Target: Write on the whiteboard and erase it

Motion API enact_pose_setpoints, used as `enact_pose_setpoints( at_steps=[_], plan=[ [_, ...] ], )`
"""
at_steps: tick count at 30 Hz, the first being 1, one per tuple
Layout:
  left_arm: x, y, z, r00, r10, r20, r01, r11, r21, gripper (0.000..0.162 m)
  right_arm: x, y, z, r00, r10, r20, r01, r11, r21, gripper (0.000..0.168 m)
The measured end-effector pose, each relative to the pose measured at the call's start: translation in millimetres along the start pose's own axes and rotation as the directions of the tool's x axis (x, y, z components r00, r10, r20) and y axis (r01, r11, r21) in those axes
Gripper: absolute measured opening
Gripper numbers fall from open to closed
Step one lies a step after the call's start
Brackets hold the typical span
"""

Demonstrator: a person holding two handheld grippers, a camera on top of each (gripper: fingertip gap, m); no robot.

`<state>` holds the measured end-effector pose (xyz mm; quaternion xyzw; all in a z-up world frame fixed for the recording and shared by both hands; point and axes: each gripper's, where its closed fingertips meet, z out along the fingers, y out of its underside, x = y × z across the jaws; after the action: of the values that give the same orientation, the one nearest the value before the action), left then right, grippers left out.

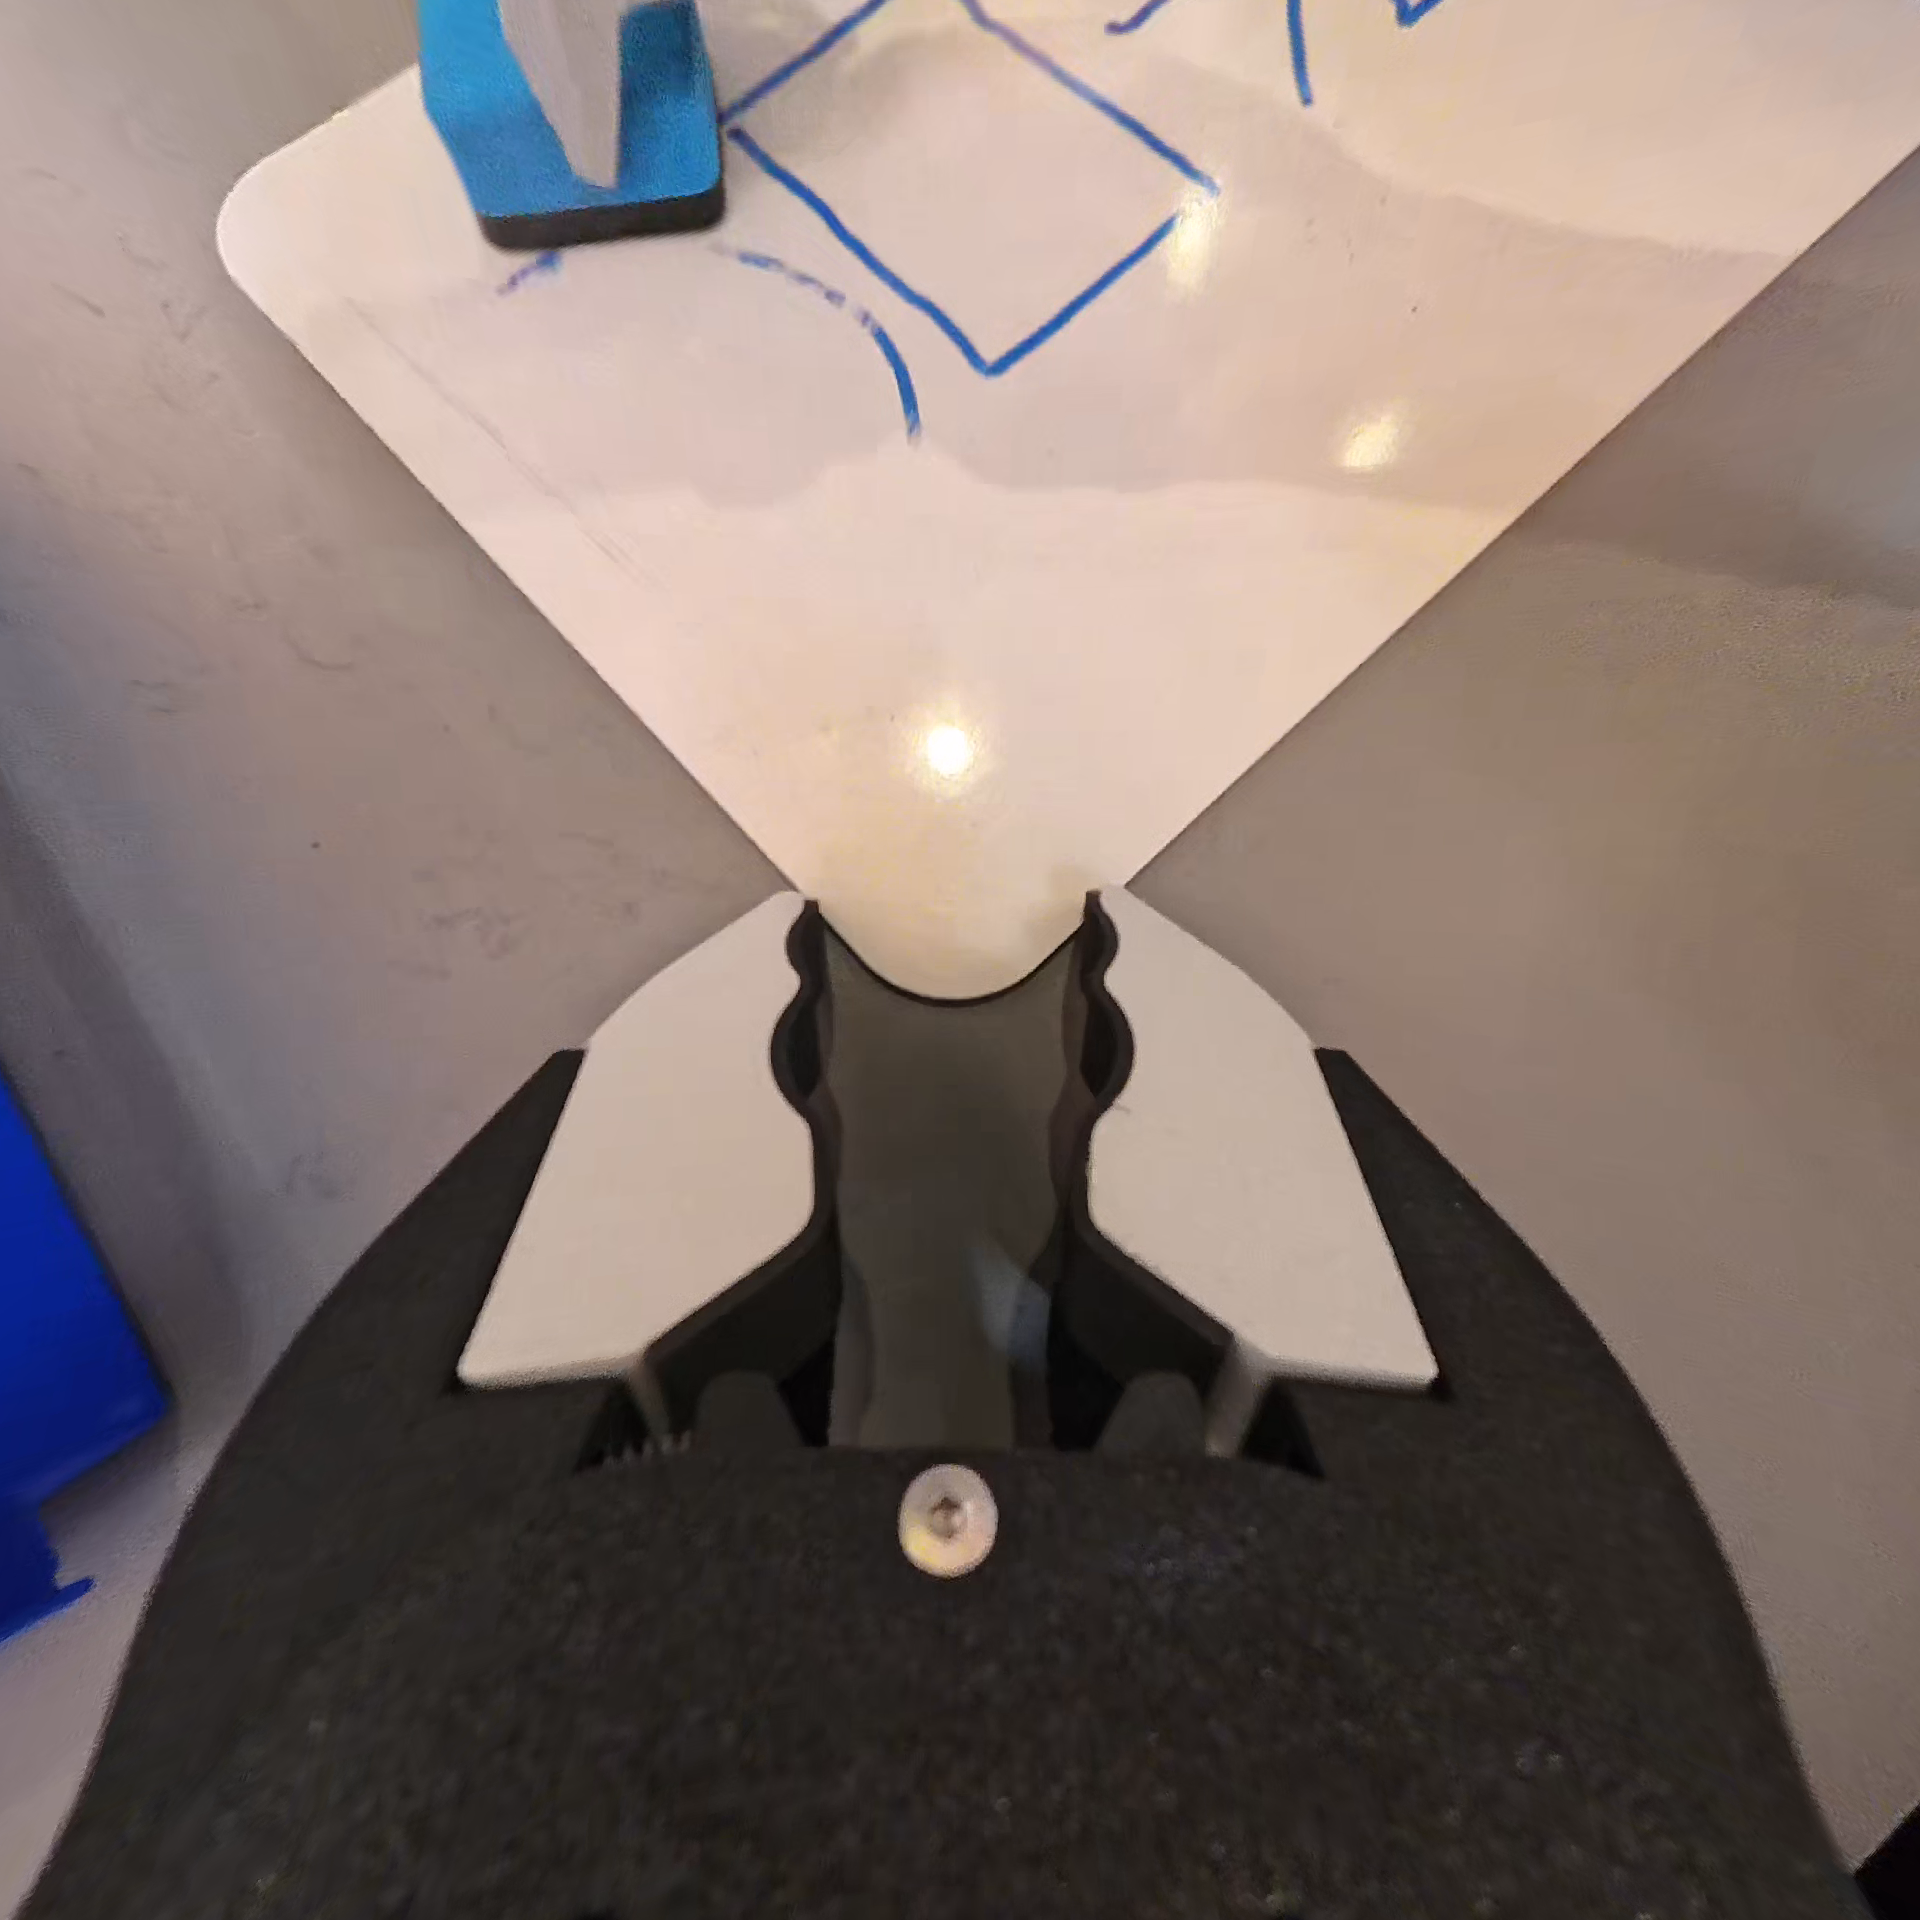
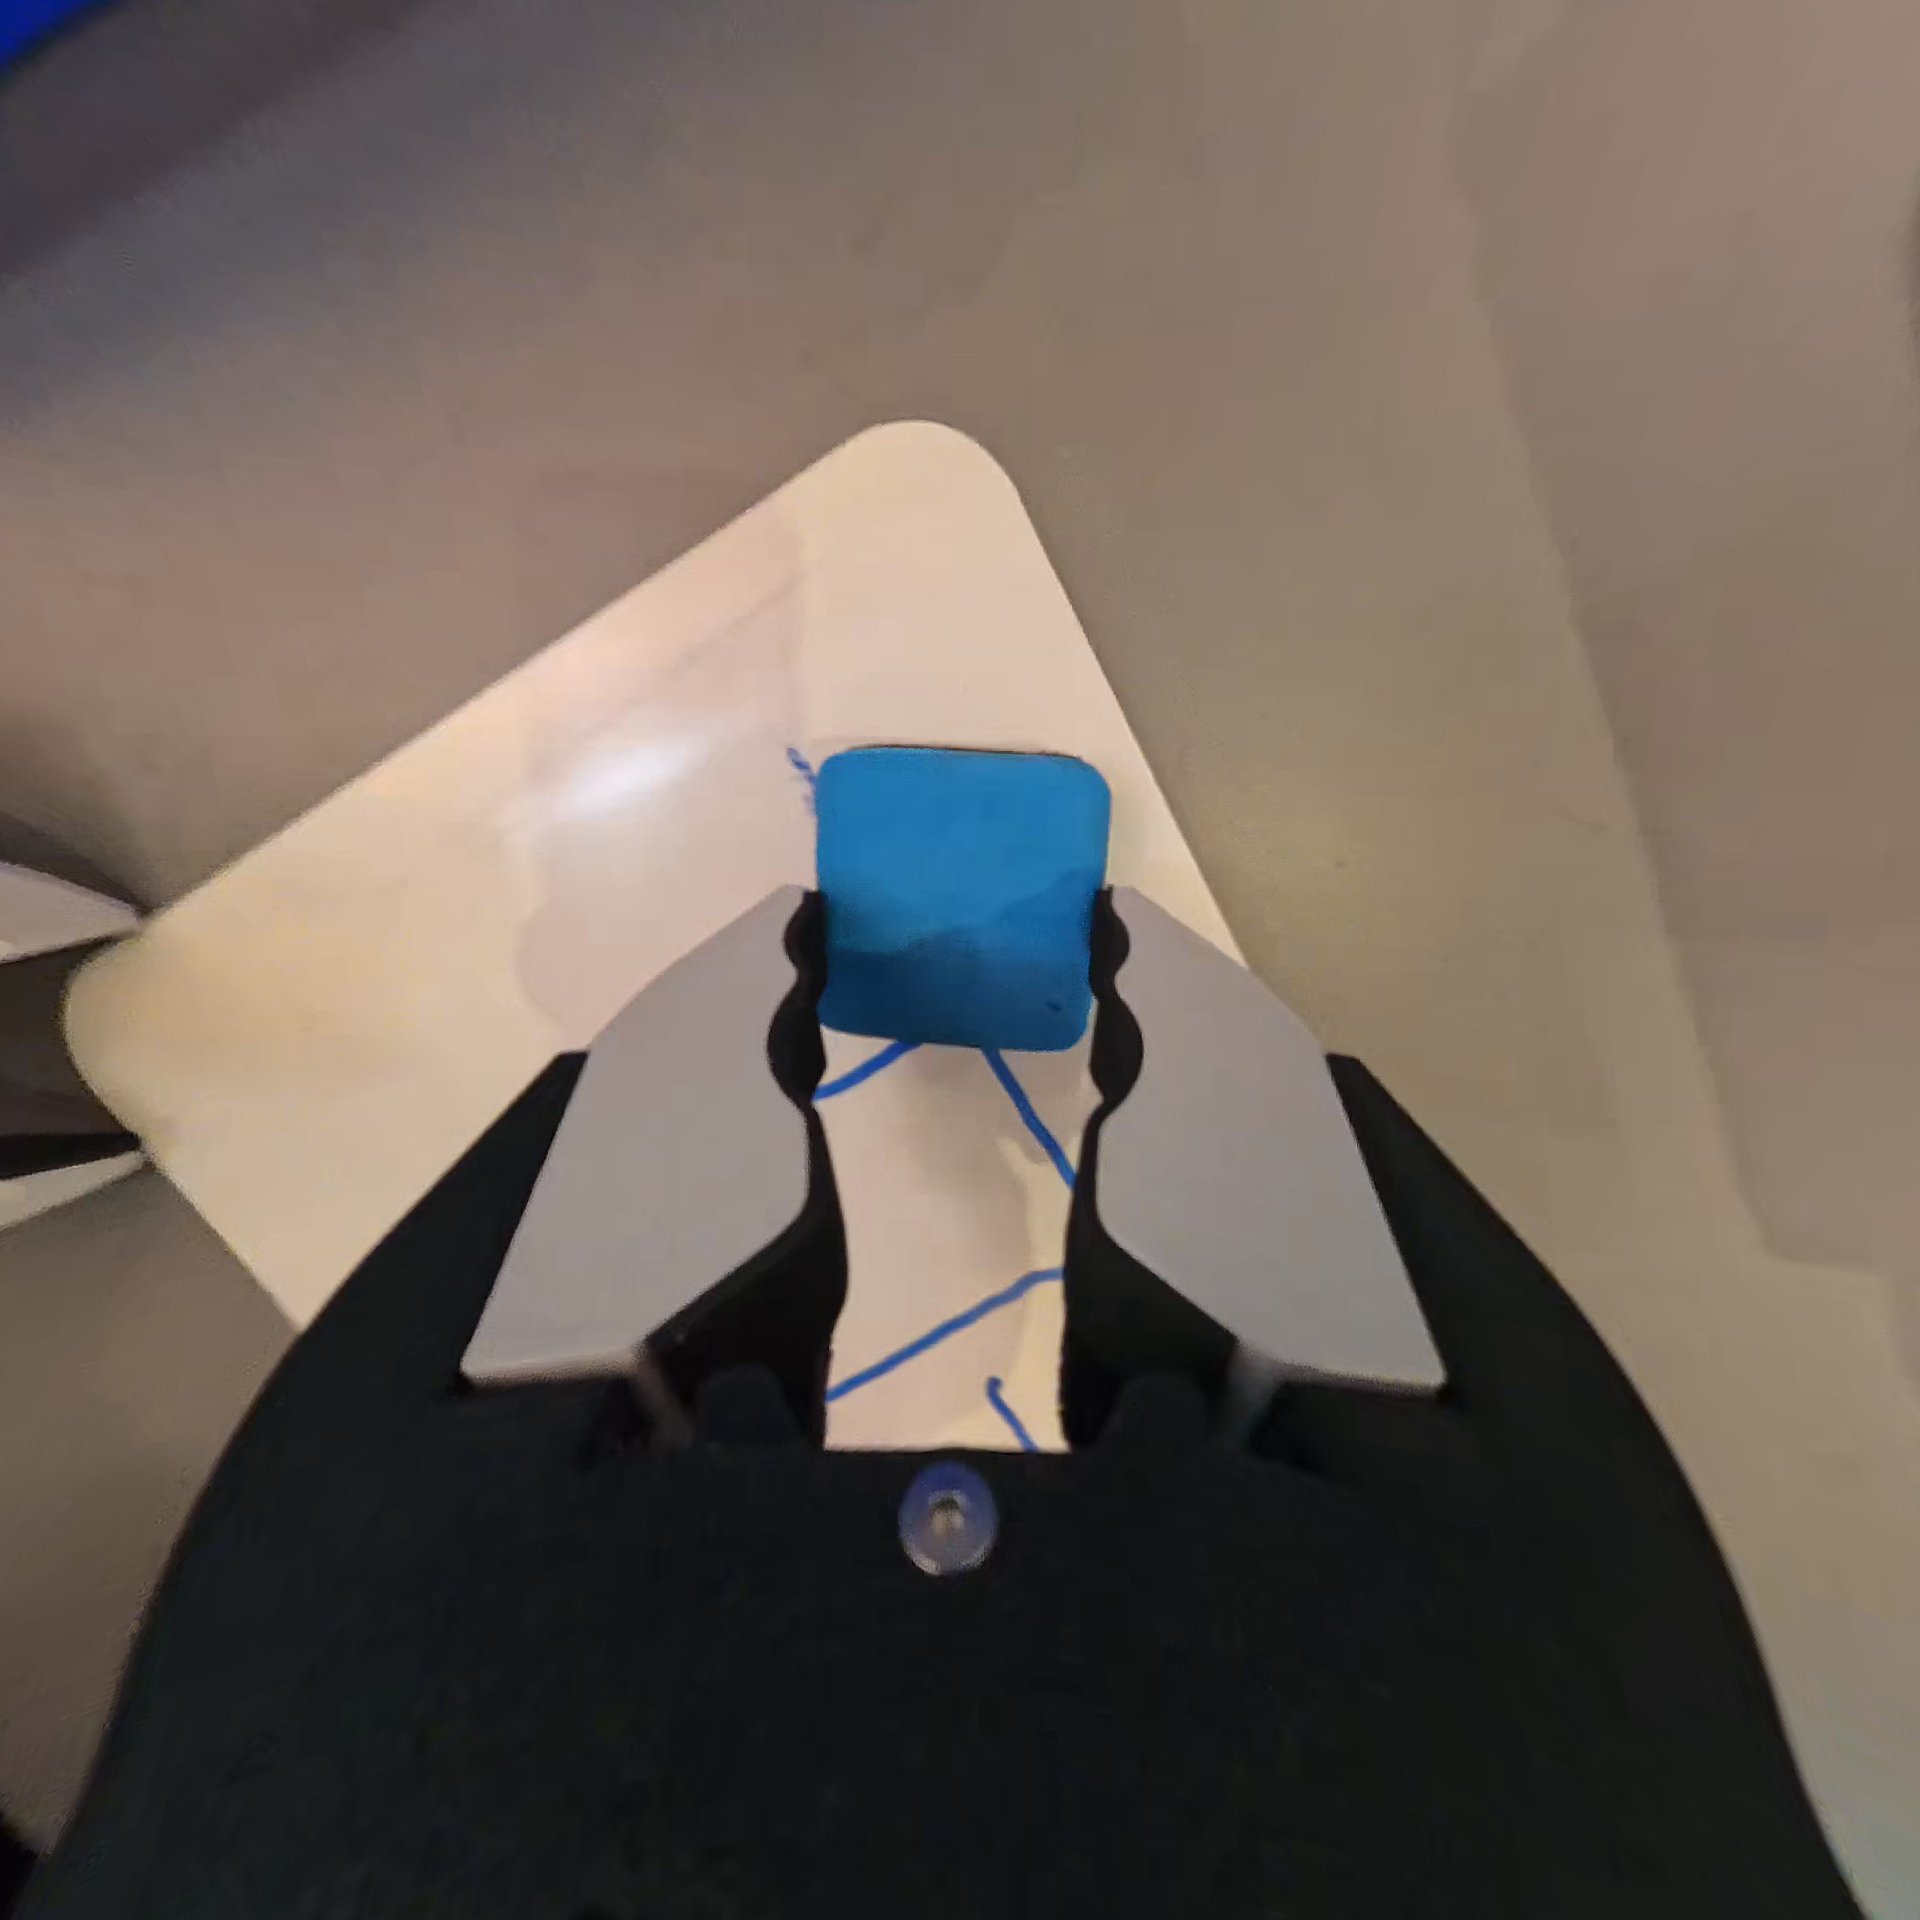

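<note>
The whiteboard (image 1: 935, 582) lies flat on a grey table, with one rounded corner pointing at my left gripper (image 1: 951, 914). That gripper is open and empty, its fingertips on either side of the corner. A blue drawn square (image 1: 1081, 109), a blue arc (image 1: 894, 364) and smeared blue traces (image 1: 530, 275) mark the board. My right gripper (image 2: 951, 935) is shut on the blue eraser (image 2: 956, 883) and holds its black felt base on the board (image 2: 416, 987) near a far corner. The eraser also shows in the left wrist view (image 1: 488, 125) beside the square. Blue lines (image 2: 935, 1340) run under the right gripper's fingers.
The grey table (image 1: 1558, 935) surrounds the board on all sides. A bright blue object (image 1: 62, 1351) stands at the left edge of the left wrist view. A pale and black shape (image 2: 52, 914) touches the board's left corner in the right wrist view.
</note>
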<state>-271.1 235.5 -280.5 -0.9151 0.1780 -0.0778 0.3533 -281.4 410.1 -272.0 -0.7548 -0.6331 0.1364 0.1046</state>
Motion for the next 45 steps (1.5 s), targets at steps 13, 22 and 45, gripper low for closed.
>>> enact_pose_setpoints(
  at_steps=[13,22,45],
  plan=[
    [13,-7,5,0.999,0.017,-0.033,-0.017,1.0,-0.021,0.0,-59,20,-2,0.969,-0.243,0.042,0.244,0.969,-0.022,0.049],
    [3,-4,2,0.999,-0.017,-0.028,0.016,1.0,-0.015,0.0,-58,-11,7,0.925,-0.378,-0.033,0.374,0.923,-0.096,0.049],
    [-1,0,-2,1.0,-0.018,-0.013,0.018,1.0,-0.005,0.0,5,62,-22,0.994,0.004,-0.106,-0.015,0.995,-0.103,0.048]
  ],
)
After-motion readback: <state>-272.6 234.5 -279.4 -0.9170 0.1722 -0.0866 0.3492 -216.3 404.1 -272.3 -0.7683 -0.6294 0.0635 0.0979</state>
